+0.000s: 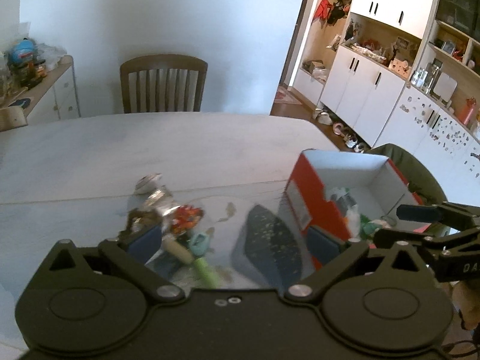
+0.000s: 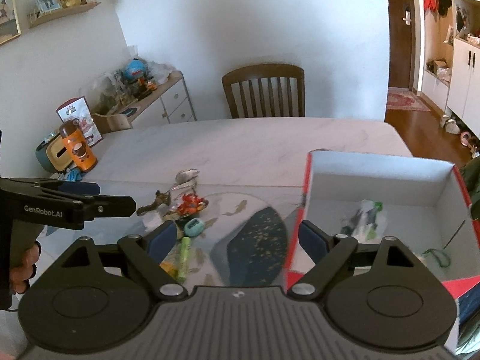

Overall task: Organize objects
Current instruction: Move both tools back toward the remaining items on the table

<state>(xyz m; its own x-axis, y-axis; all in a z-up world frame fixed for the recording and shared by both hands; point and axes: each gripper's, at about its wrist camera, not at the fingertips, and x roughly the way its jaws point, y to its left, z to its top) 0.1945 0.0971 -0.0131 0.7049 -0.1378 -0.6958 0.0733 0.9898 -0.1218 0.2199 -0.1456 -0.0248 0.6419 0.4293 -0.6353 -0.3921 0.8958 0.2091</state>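
A red cardboard box point(image 1: 309, 192) point(image 2: 450, 186) with a white inside stands on the right of the table, holding a few small items, green and white among them. Left of it lies a pile of small objects: a green marker point(image 2: 183, 255) point(image 1: 204, 267), a teal trinket point(image 2: 193, 227) point(image 1: 199, 240), an orange-red piece point(image 2: 190, 202) point(image 1: 186, 219), metal spoons point(image 2: 187, 175) point(image 1: 148, 183). My left gripper point(image 1: 234, 240) is open above the pile and a dark blue patch point(image 1: 270, 240). My right gripper point(image 2: 235, 235) is open too, nothing between its fingers.
The white marble table point(image 2: 255, 141) has a wooden chair point(image 2: 264, 90) at its far side. An orange bottle point(image 2: 78, 147) and a teal tissue box point(image 2: 54, 154) stand at the table's left. A cluttered sideboard point(image 2: 150, 96) lines the left wall; white cabinets point(image 1: 375, 90) stand right.
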